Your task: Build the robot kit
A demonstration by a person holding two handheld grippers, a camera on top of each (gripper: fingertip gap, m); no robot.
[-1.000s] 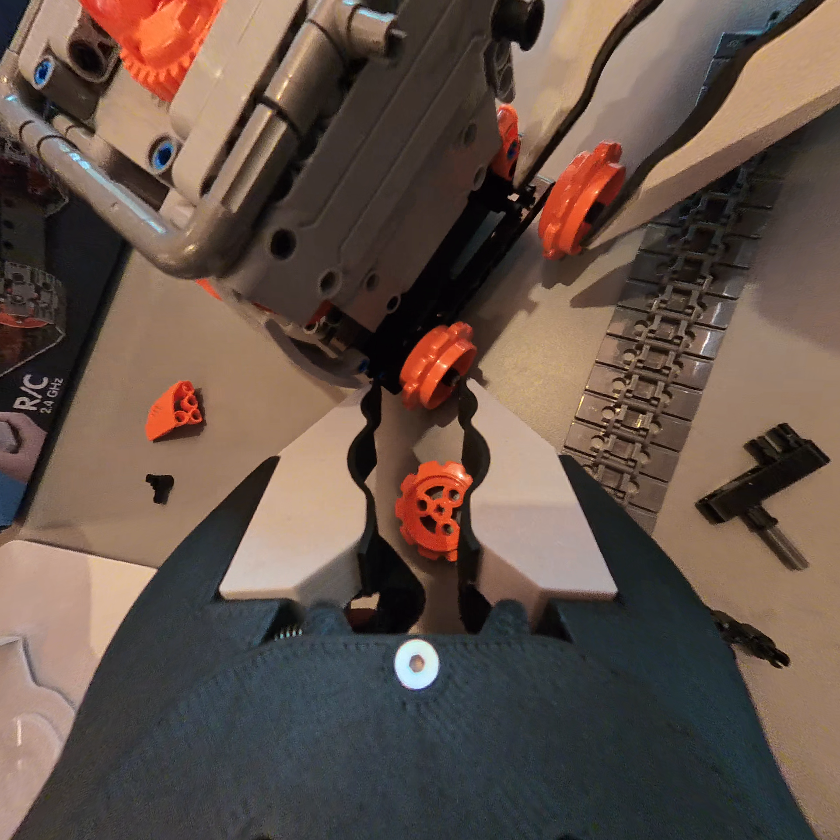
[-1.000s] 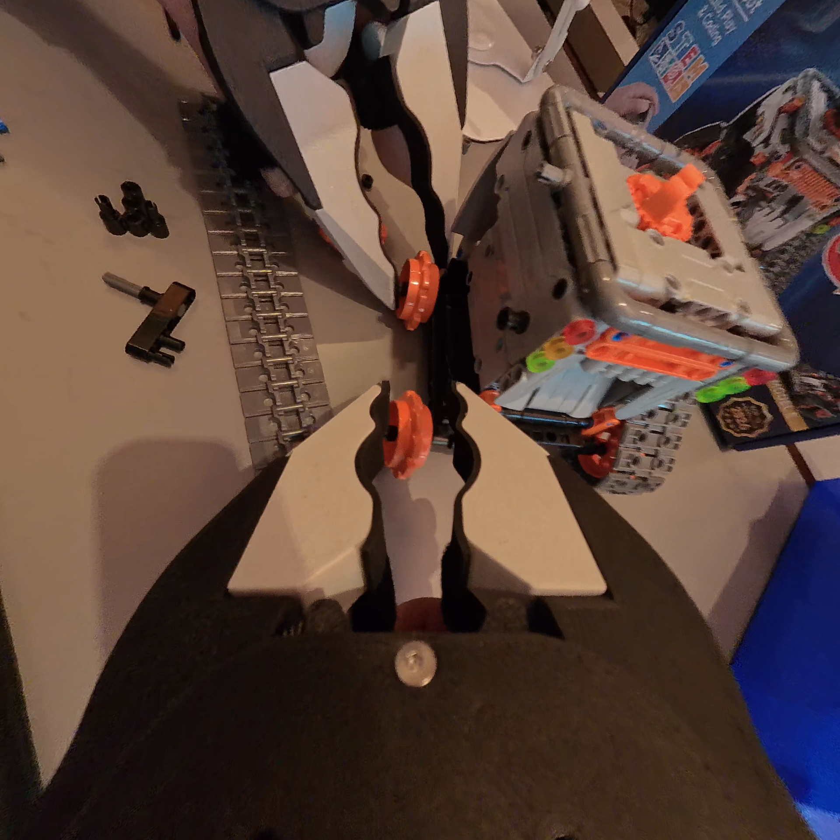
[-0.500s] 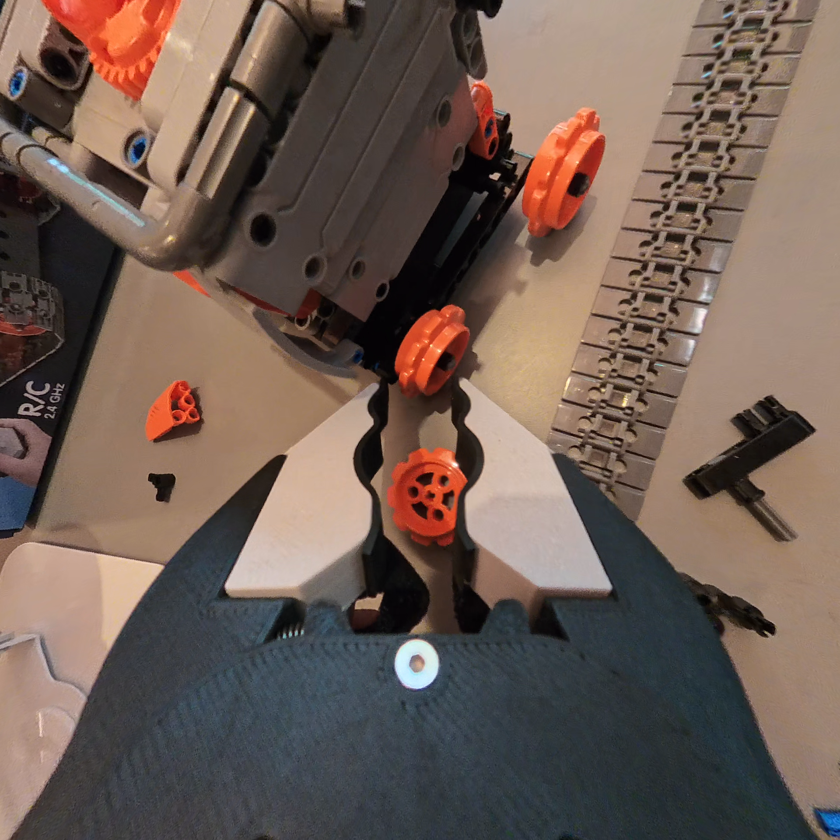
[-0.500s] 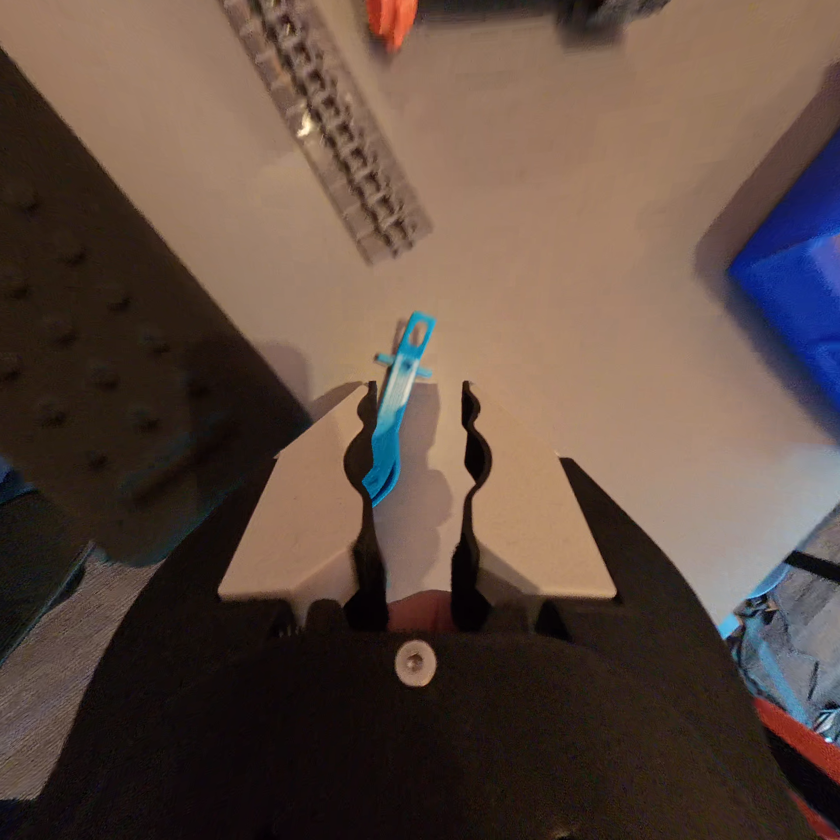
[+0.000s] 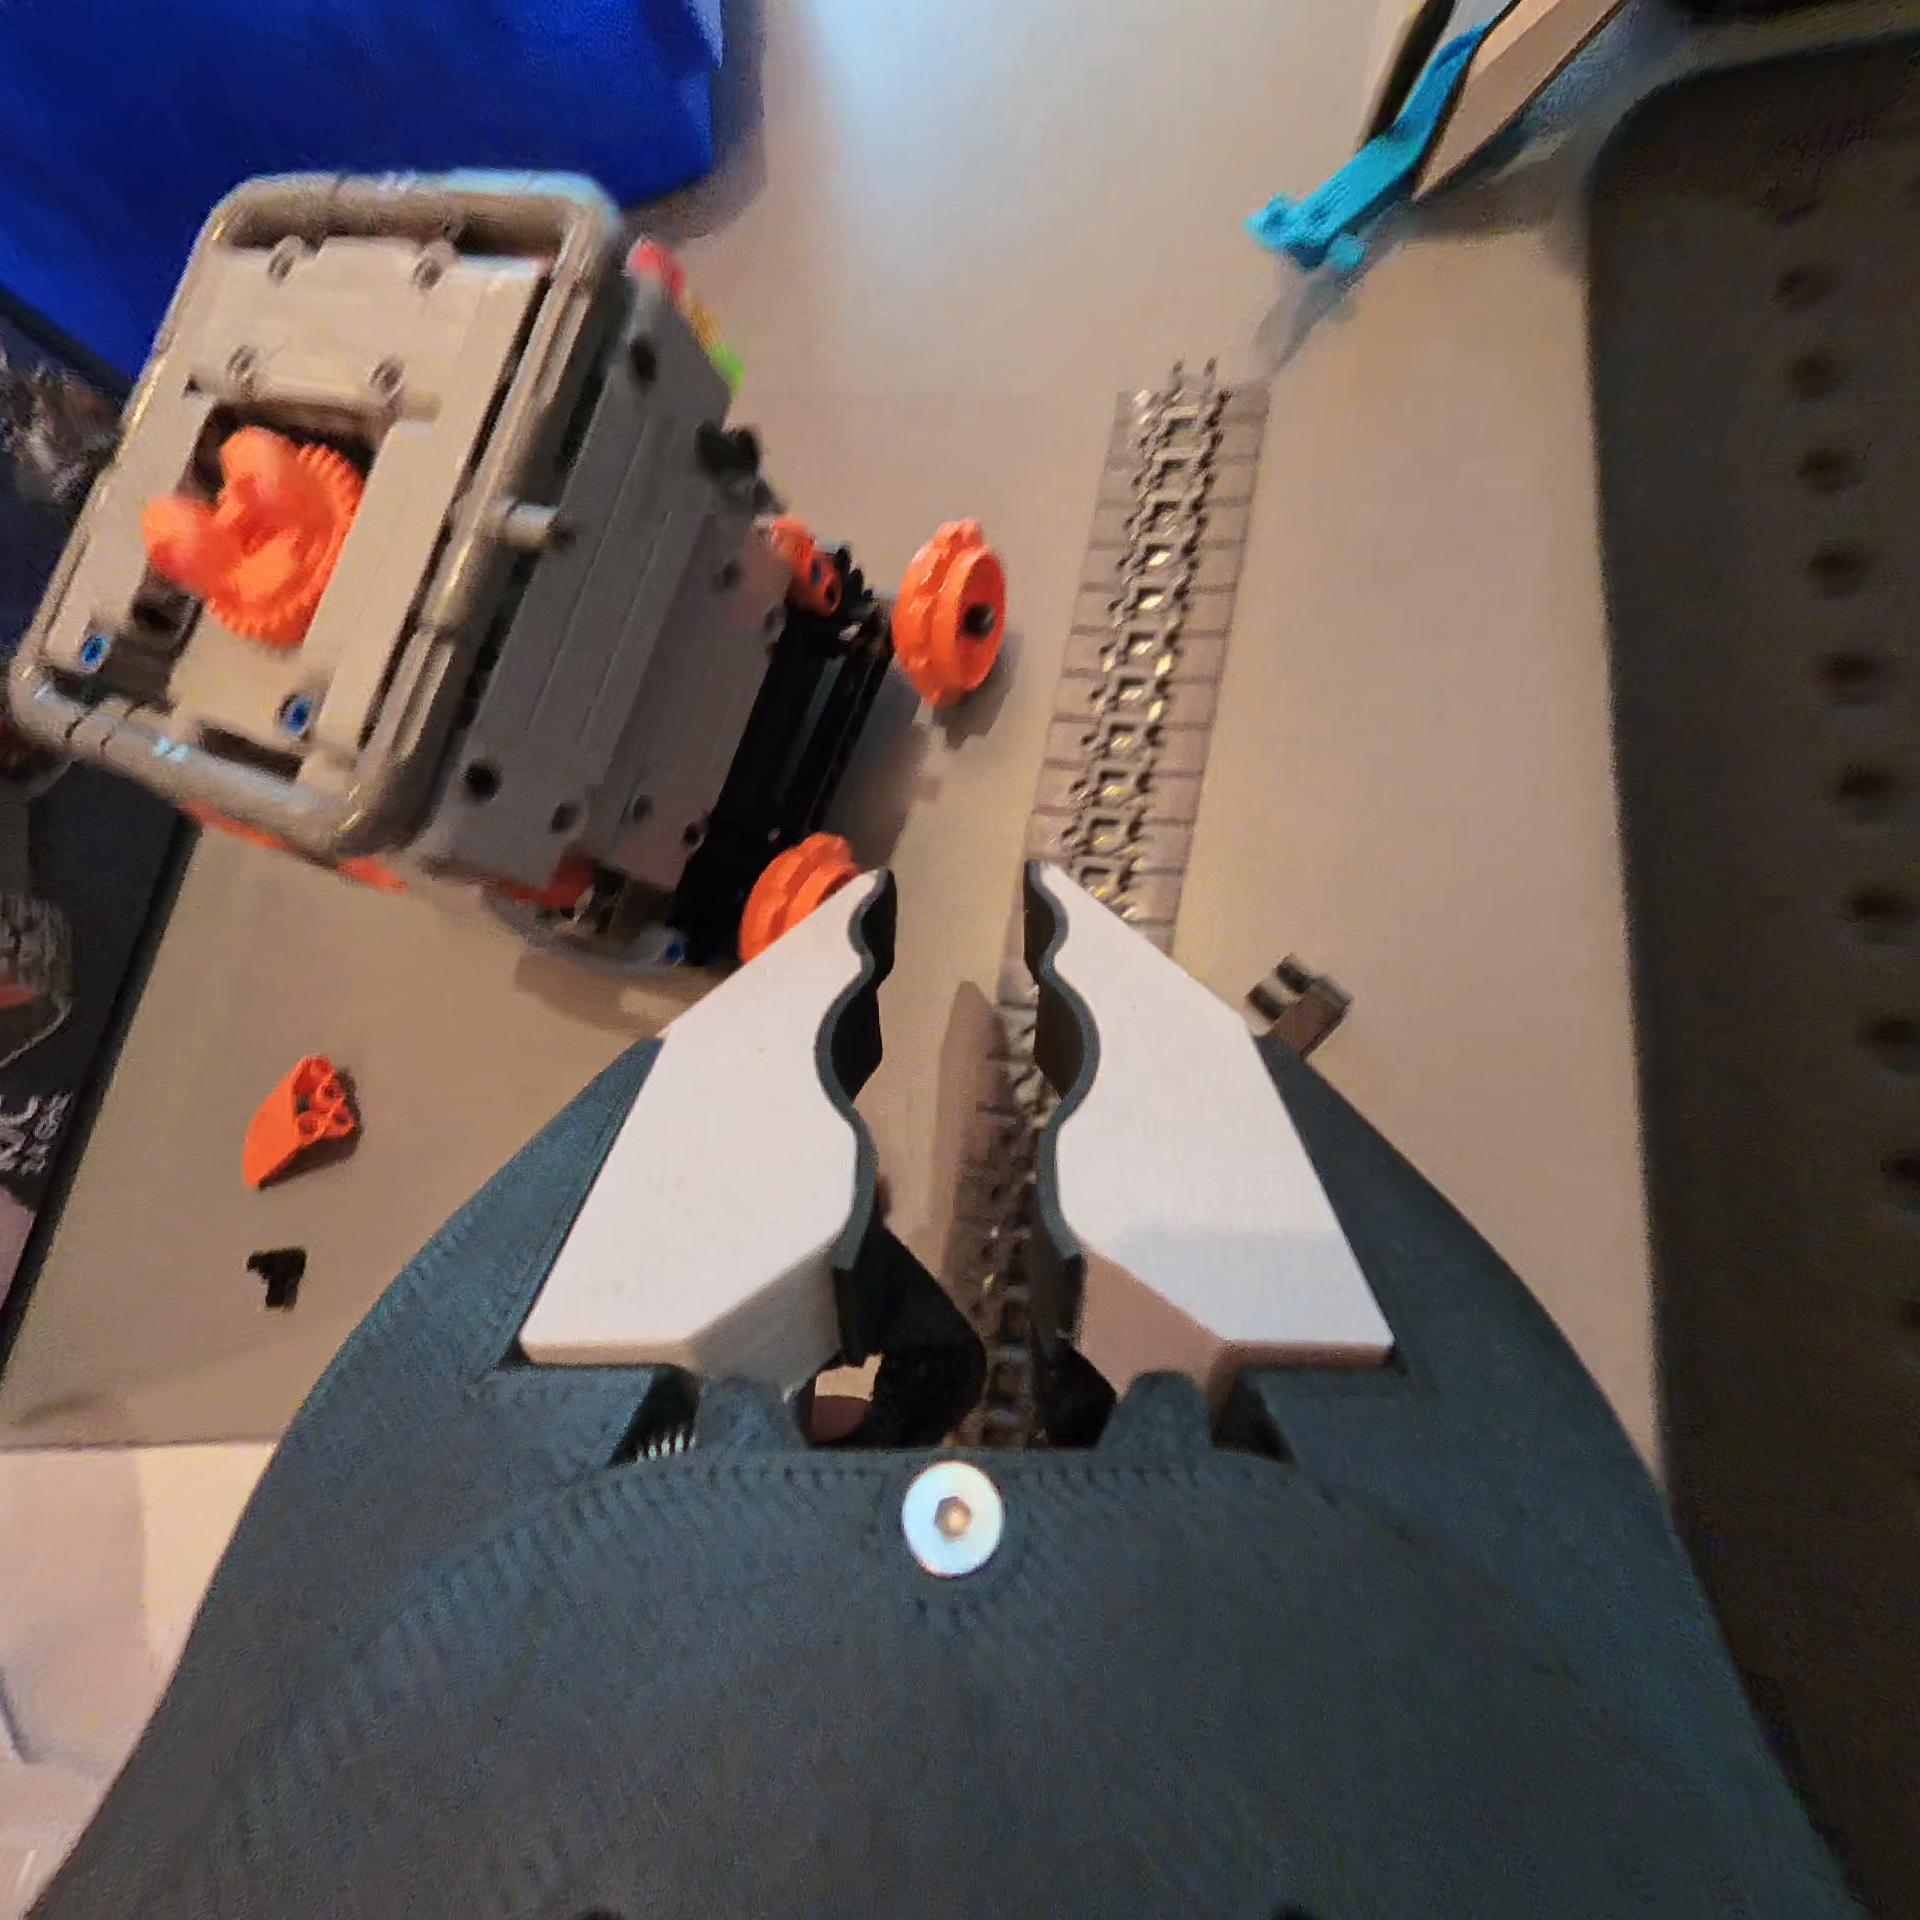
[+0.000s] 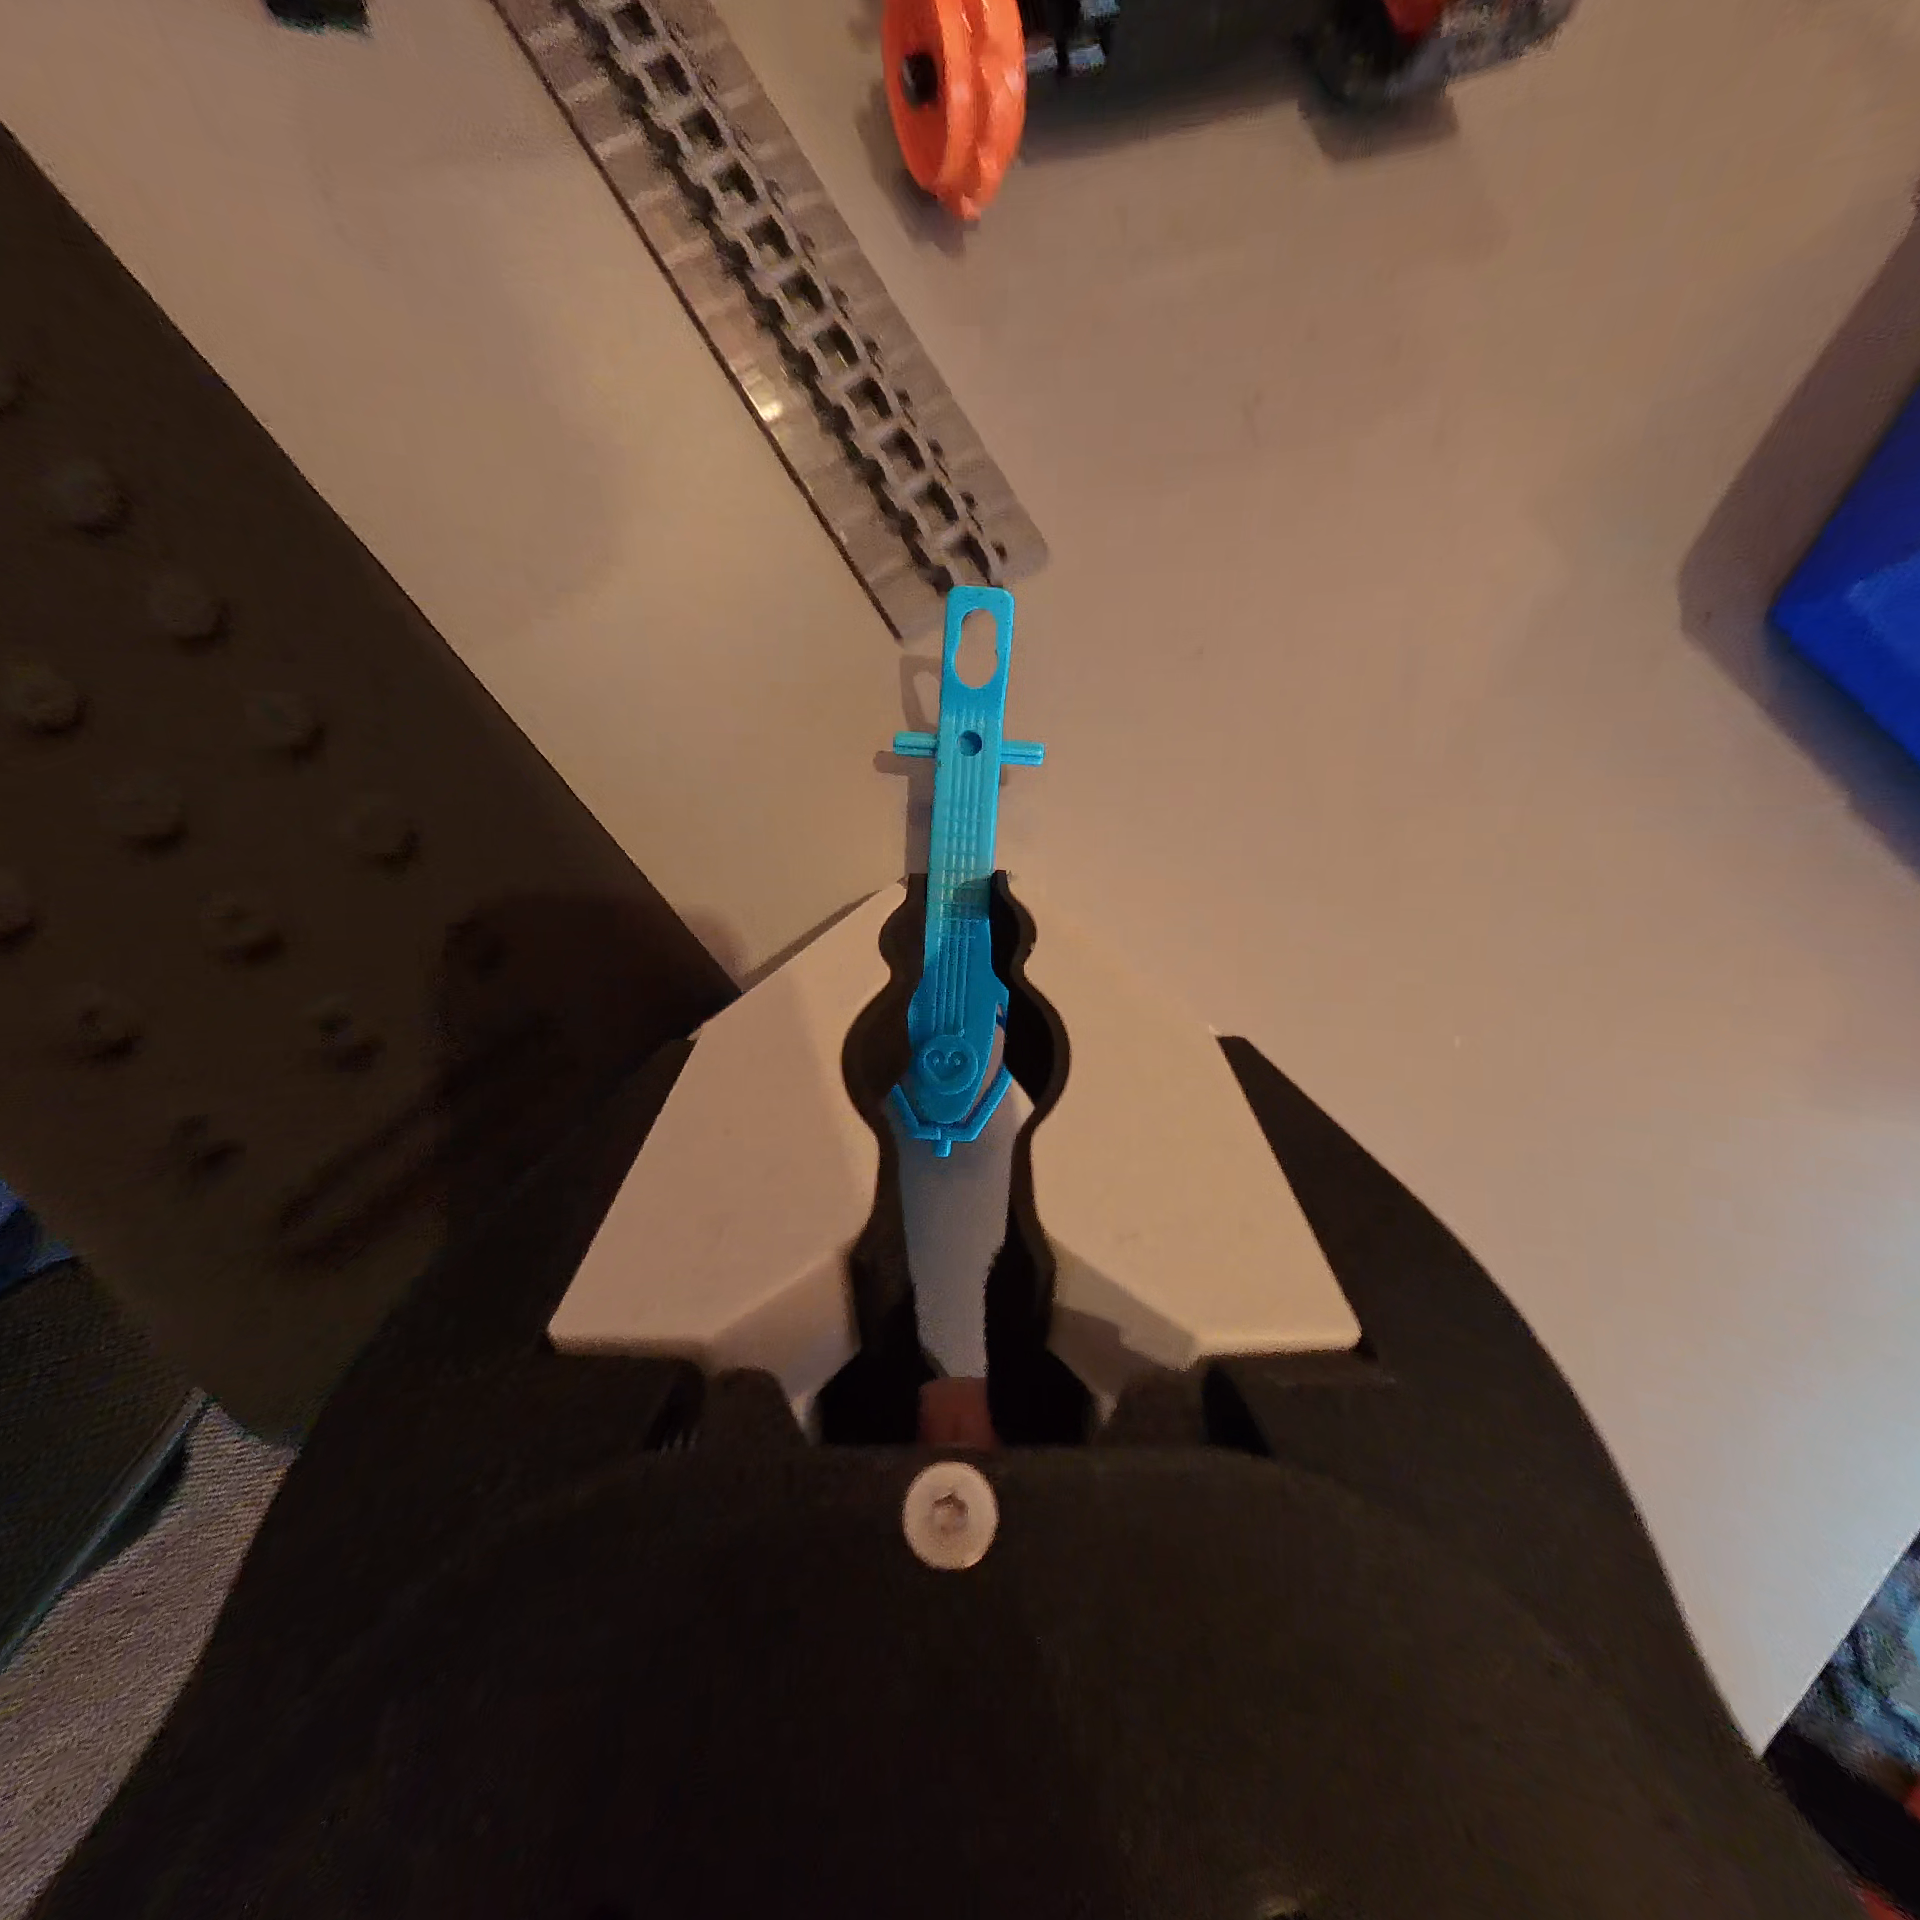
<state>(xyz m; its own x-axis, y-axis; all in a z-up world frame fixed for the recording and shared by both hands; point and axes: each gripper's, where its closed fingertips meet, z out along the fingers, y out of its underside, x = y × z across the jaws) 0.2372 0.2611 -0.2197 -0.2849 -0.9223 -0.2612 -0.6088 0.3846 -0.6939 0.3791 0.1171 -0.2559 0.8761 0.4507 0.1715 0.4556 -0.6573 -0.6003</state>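
My left gripper (image 5: 956, 883) is open and empty. It hovers over the near end of a grey track strip (image 5: 1143, 665), its left fingertip next to an orange sprocket wheel (image 5: 795, 904) on a grey brick-built vehicle (image 5: 416, 540). A second orange wheel (image 5: 948, 613) sits farther along the vehicle's black side. My right gripper (image 6: 956, 883) is shut on a slim blue plastic tool (image 6: 961, 831), which sticks out past the fingertips above the table near the track's end (image 6: 790, 312). The tool also shows at the top right of the left wrist view (image 5: 1340, 197).
A dark studded plate (image 5: 1766, 727) runs along the right side and also shows in the right wrist view (image 6: 208, 727). An orange wedge piece (image 5: 301, 1122), a small black pin (image 5: 275, 1273) and a black part (image 5: 1299, 1008) lie on the table. A blue box (image 6: 1860, 644) stands nearby. Across from one pair of fingers to the other is roughly 20 cm. From the left gripper's tips to the dark studded plate (image 5: 1766, 727) is close to 12 cm. My right wrist view (image 6: 46, 336) looks at it from another angle.
My right gripper left the vehicle's wheel, moved over the blue tool and shut on it. My left gripper rose and shifted right over the track; the loose orange wheel between its fingers is out of sight.
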